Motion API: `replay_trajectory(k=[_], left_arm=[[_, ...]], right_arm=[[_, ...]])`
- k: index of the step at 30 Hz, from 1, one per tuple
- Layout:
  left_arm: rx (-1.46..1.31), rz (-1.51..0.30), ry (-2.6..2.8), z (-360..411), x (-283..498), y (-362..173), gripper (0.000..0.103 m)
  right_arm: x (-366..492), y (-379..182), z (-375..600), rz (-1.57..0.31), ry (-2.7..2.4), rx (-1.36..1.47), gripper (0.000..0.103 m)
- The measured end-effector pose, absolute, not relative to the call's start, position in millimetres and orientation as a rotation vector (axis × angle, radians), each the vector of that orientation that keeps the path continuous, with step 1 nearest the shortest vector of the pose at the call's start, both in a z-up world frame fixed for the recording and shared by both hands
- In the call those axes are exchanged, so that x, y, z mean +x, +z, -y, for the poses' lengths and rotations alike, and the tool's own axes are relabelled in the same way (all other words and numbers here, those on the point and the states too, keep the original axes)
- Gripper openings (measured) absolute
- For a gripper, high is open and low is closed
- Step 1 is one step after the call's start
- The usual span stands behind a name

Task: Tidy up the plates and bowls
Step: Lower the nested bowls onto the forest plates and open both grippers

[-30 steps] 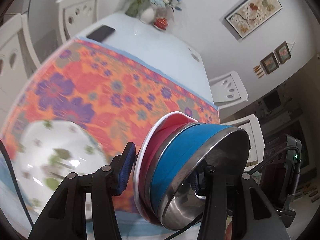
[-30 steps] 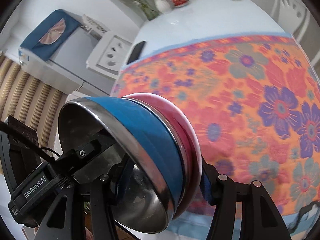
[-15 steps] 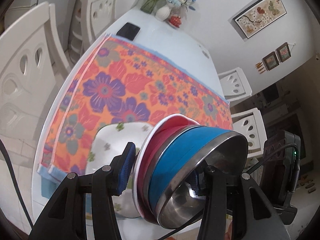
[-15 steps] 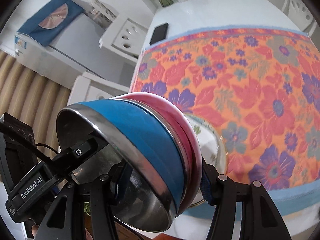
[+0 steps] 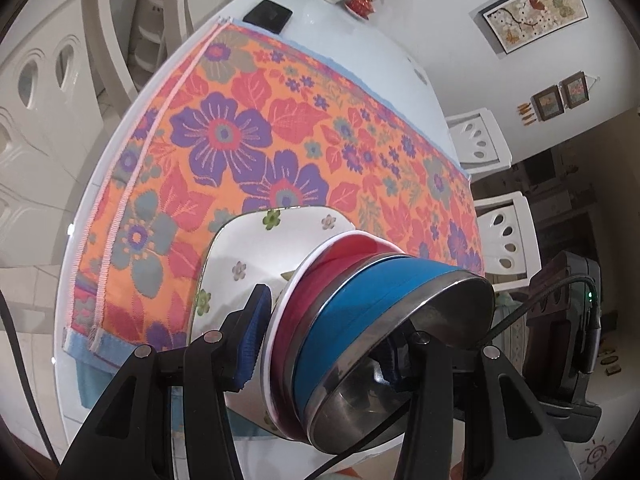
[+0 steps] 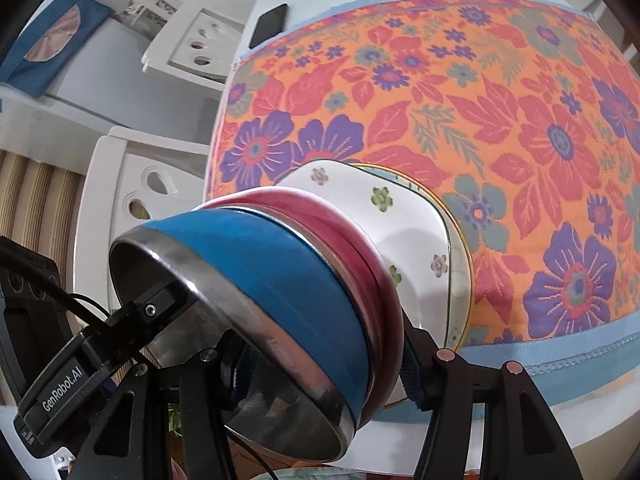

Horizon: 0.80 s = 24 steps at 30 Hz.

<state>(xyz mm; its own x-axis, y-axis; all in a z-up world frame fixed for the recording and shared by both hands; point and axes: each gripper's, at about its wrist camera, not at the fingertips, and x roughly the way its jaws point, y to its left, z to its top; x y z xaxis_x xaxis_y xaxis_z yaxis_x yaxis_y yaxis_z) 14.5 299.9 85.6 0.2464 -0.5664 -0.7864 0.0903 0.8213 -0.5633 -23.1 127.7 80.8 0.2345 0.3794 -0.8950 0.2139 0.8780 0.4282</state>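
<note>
Both grippers carried the nested bowls (image 5: 360, 336) down over the floral plate (image 5: 256, 248); left gripper (image 5: 320, 354) and right gripper (image 6: 316, 364) clamp the rims. Next: lower and release onto plate.

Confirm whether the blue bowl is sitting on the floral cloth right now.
No: the blue bowl is held tilted in the air, nested in the red bowl.

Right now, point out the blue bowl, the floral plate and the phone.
blue bowl (image 5: 372, 300): left wrist view, on its blue outer wall.
floral plate (image 6: 404, 216): right wrist view, on its white face near the green flower.
phone (image 5: 269, 15): left wrist view, middle of its dark screen.
</note>
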Motion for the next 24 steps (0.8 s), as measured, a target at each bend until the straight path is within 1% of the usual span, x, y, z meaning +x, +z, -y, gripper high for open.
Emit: replay_trajectory(k=[8,15,21,24], left_arm=[[-0.455,-1.307,-0.498,-298.8,21.3,67.0,0.044],[-0.471,-1.303,-0.526,-302.2,27.7,72.2,0.044],[-0.445,-1.264,-0.533,-305.1,32.1,87.1,0.045],[-0.436,-1.265,-0.535,-304.2,33.8,88.9,0.045]], right_arm=[[-18.9,75.0,-120.7,-1.351,0.069,0.549,0.057],[-19.0,79.9,-108.4,-1.321,0.051,0.600,0.057],[-19.7,97.2,-98.9,-1.252,0.052,0.616,0.057],[-15.5,113.7,-97.3,-1.188,0.069,0.608,0.057]])
